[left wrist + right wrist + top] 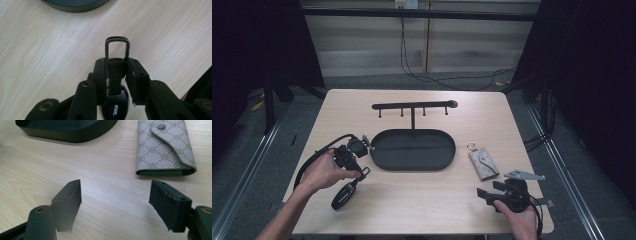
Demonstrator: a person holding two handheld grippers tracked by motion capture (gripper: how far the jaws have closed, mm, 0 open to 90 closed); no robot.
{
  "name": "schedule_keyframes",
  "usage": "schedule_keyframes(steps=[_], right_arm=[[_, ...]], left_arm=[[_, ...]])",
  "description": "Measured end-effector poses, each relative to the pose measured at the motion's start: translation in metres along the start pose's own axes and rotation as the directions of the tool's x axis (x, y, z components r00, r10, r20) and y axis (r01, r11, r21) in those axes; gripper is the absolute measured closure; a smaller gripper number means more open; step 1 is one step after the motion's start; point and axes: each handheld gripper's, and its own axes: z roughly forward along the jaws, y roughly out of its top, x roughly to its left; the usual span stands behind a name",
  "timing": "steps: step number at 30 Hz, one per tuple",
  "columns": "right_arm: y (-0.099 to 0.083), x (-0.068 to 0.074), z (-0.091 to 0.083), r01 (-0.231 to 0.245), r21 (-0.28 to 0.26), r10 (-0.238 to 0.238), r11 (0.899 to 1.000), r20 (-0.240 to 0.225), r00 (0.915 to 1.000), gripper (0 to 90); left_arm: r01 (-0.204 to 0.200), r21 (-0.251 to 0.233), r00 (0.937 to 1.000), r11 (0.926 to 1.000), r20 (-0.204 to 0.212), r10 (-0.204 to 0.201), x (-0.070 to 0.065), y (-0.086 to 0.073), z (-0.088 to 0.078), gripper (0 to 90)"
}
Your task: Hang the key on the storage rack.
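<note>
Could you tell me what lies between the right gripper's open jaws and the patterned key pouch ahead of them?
Nothing: the right gripper view shows only bare table between the right gripper and the key pouch.

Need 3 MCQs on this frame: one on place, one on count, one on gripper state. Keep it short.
1. Where does the patterned key pouch lie?
A. in the tray
B. on the table right of the black oval tray
C. on the rack

2. How many pegs hang from the hook rack?
A. two
B. four
C. six

3. What is the left gripper doing?
A. shut on the black key fob
B. open over the table
C. shut on the pouch

Key: 1 B, the pouch rests on bare wood beside the tray. 2 B, four pegs show under the bar. 3 A, the jaws clamp the fob below its metal loop.
</note>
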Motion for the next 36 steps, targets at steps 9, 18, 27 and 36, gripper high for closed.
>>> schedule_keyframes(steps=[9, 18, 27, 36], right_arm=[[0.0, 0.0, 0.0, 0.0, -0.001, 0.0, 1.0, 0.001, 1.0, 25.6], [0.0, 0.0, 0.0, -0.008, -0.002, 0.008, 1.0, 0.003, 1.0, 25.5], [0.0, -0.001, 0.0, -0.007, -0.005, 0.007, 1.0, 0.003, 1.0, 25.5], [0.0, -0.001, 0.0, -0.007, -0.003, 0.007, 1.0, 0.004, 1.0, 25.4]], left_arm=[[-0.002, -0.004, 0.9998, 1.0, -0.019, 0.002, -0.001, -0.003, -0.007, 70.8], [0.028, -0.011, 0.9988, 0.9996, -0.039, -0.028, 0.002, -0.004, -0.021, 70.8], [0.023, -0.02, 0.9982, 0.9995, -0.055, -0.024, 0.0, -0.005, -0.04, 70.9], [0.058, -0.027, 0.9963, 0.998, -0.063, -0.059, 0.008, -0.006, -0.053, 70.8]])
